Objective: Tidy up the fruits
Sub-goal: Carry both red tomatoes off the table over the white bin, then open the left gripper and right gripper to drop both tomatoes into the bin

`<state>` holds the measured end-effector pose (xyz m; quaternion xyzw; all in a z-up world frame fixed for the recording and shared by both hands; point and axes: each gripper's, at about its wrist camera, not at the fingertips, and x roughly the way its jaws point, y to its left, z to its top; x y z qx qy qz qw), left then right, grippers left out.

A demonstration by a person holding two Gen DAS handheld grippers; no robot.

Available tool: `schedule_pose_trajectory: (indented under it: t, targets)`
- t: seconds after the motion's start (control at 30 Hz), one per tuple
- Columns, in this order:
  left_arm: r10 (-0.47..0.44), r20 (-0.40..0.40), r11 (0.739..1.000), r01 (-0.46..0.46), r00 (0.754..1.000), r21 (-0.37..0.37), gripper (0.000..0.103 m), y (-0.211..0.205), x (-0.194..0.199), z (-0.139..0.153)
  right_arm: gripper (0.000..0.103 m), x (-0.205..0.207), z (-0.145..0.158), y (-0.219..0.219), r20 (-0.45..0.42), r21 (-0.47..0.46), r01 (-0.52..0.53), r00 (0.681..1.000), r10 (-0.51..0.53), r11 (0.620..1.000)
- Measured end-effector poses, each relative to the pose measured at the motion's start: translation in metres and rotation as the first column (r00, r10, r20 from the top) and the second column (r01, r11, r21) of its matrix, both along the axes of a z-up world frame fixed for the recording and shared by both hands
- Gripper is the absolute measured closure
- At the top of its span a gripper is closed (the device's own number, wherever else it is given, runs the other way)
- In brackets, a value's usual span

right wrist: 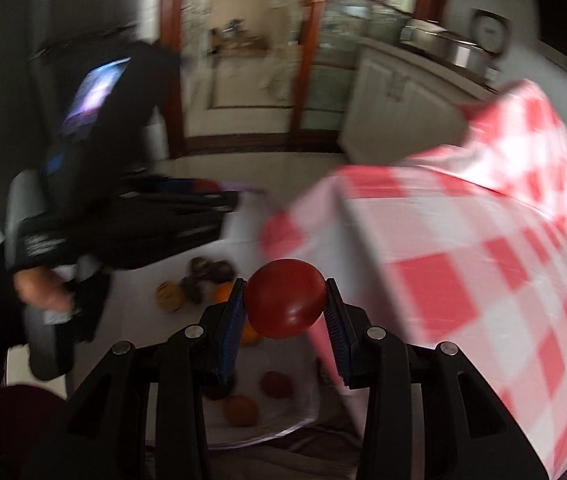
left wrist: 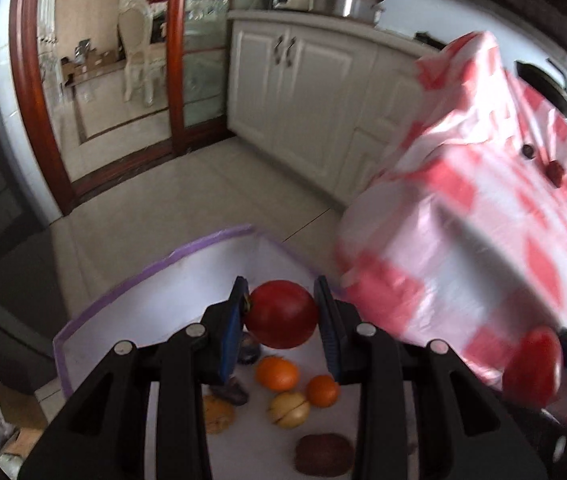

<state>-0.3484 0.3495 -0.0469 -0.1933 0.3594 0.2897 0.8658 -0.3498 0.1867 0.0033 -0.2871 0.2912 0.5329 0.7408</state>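
Note:
My left gripper (left wrist: pixel 281 314) is shut on a dark red apple (left wrist: pixel 281 314) and holds it above a white bin with a purple rim (left wrist: pixel 155 268). In the bin lie two oranges (left wrist: pixel 276 373), a yellowish fruit (left wrist: pixel 289 409) and a brown fruit (left wrist: pixel 323 454). My right gripper (right wrist: pixel 285 306) is shut on a red tomato-like fruit (right wrist: pixel 285 306), also above the bin (right wrist: pixel 267 428). That fruit shows blurred in the left wrist view (left wrist: pixel 533 366). The left gripper shows in the right wrist view (right wrist: pixel 187 204), blurred.
A table with a red-and-white checked cloth (left wrist: pixel 503 208) stands right of the bin, with small dark fruits (left wrist: pixel 555 170) on it. White kitchen cabinets (left wrist: pixel 295 92) and a wood-framed glass door (left wrist: pixel 175 60) are behind. The floor is tiled.

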Motion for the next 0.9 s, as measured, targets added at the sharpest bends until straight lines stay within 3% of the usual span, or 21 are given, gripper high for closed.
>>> schedule_pose_trajectory:
  t: [0.2, 0.47, 0.9]
  targets:
    - [0.039, -0.105, 0.997, -0.045, 0.994, -0.056, 0.069, 0.016, -0.001, -0.034, 0.064, -0.026, -0.040, 0.022, -0.065, -0.122, -0.126, 0.991, 0.119, 0.984]
    - [0.073, -0.233, 0.984, -0.108, 0.970, -0.140, 0.068, 0.025, 0.001, -0.082, 0.064, -0.037, -0.092, 0.050, -0.141, -0.279, -0.168, 0.981, 0.133, 0.946]
    - [0.119, -0.280, 0.962, -0.180, 0.953, -0.205, 0.068, 0.041, -0.011, -0.110, 0.064, -0.043, -0.121, 0.062, -0.173, -0.386, -0.217, 0.972, 0.161, 0.896]
